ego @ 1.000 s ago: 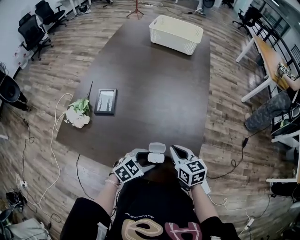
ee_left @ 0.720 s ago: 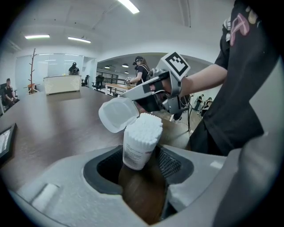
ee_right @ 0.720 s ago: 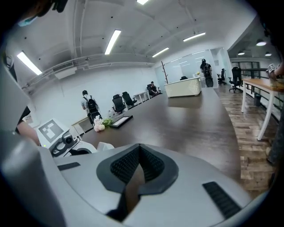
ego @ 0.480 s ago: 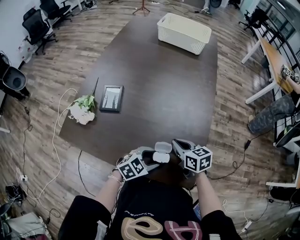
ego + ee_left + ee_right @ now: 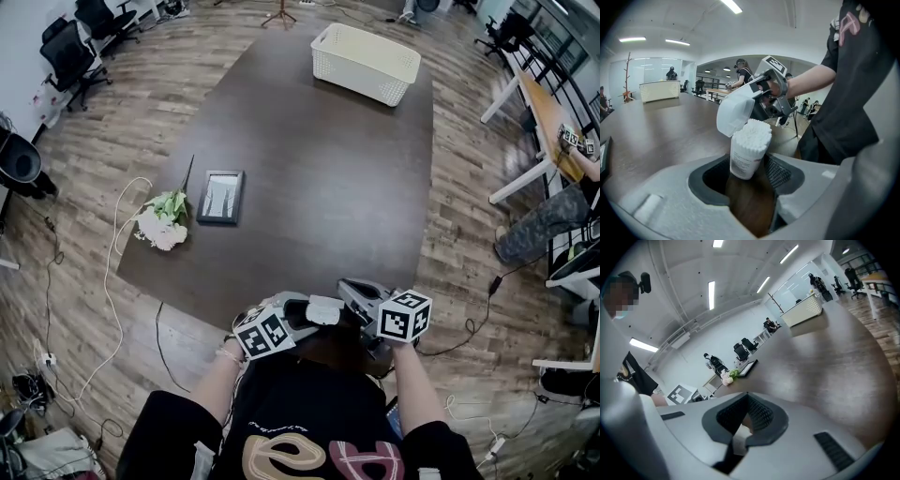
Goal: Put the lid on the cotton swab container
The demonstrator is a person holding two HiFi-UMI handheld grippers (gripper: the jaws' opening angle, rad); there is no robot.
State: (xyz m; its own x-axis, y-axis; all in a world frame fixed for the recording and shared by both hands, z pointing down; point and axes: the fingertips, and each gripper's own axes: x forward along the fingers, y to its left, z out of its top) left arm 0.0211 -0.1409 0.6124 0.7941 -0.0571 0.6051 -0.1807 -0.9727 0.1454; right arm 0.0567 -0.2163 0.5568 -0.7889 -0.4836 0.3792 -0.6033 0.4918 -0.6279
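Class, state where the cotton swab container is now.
Left gripper view: the cotton swab container is gripped between the left gripper's fingers, its open lid against the right gripper, by the table's near edge.

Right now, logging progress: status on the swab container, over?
Left tongs grip container. Right tongs pinch lid, tilted above swabs, not seated. Nothing in the way.

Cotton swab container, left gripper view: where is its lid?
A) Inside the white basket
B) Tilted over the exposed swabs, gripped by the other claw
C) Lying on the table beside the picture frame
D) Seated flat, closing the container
B: the lid sits tilted against the bare swabs of the cotton swab container, gripped by the right claw, and is not seated.
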